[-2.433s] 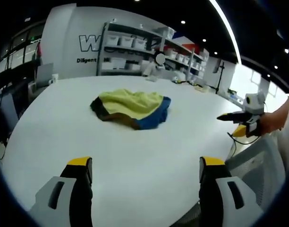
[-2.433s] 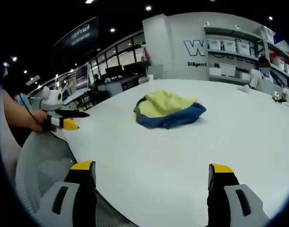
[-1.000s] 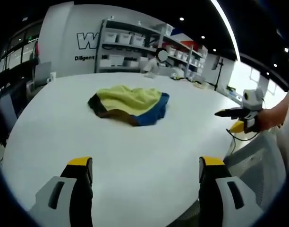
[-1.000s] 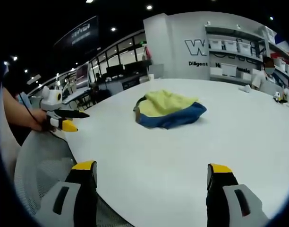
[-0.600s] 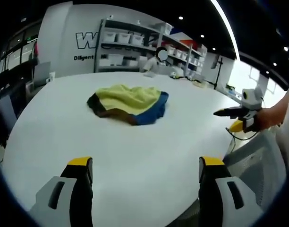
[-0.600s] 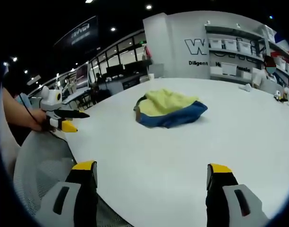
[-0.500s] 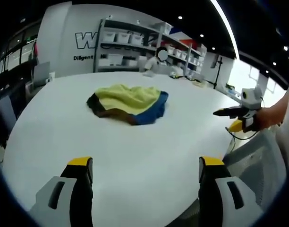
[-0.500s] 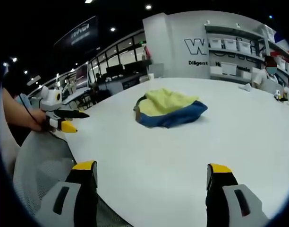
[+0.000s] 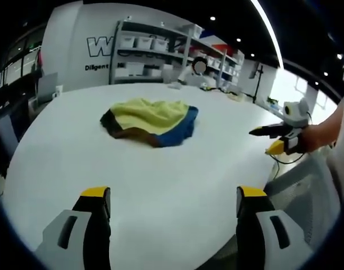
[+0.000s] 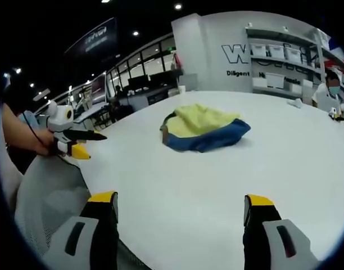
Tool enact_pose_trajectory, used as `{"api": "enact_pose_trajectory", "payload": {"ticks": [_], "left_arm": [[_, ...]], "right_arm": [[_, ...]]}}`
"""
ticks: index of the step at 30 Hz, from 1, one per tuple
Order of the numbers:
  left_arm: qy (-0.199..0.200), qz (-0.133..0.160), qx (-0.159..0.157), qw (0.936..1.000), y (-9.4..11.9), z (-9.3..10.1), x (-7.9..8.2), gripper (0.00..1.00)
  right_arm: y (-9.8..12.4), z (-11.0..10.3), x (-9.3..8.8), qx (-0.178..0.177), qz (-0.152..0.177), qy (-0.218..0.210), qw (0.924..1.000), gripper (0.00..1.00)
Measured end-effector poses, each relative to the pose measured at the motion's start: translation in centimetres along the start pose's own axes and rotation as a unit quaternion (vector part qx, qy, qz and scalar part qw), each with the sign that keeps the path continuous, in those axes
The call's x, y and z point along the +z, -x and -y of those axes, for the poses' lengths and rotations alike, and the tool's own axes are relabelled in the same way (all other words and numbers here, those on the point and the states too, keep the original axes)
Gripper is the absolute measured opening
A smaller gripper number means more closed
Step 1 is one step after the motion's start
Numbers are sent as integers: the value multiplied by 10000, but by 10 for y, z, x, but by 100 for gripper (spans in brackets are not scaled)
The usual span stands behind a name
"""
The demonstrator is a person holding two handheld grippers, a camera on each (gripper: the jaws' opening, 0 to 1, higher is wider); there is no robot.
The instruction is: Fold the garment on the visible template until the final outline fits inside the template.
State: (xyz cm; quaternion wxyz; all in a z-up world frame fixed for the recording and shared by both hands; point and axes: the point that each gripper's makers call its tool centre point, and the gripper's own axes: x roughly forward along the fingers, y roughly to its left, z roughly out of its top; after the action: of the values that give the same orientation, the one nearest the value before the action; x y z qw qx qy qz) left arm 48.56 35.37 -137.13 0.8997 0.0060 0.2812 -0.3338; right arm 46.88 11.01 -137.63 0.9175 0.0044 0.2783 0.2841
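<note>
Lying crumpled in a heap, a yellow, blue and brown garment [image 9: 150, 122] rests far out on the white surface [image 9: 161, 180]. The left hand-held gripper [image 9: 168, 216] hovers at the near edge, jaws wide apart and empty. The right hand-held gripper [image 10: 180, 218] likewise hangs spread and empty, well short of the garment [image 10: 204, 133].

Almost nothing has changed: the crumpled yellow-and-blue garment [image 9: 151, 121] keeps its shape and place on the white table [image 9: 161, 180]. Only the cameras have drifted slightly, and the right gripper [image 9: 276, 139] has edged a little nearer the table rim.
</note>
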Motion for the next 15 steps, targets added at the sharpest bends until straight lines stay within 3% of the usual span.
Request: {"api": "enact_pose_trajectory", "payload": {"ticks": [15], "left_arm": [[80,35,38,10000,-1,-1,3,89]], "right_arm": [[-45,-2,23,351,-155,410,9984,77]]}}
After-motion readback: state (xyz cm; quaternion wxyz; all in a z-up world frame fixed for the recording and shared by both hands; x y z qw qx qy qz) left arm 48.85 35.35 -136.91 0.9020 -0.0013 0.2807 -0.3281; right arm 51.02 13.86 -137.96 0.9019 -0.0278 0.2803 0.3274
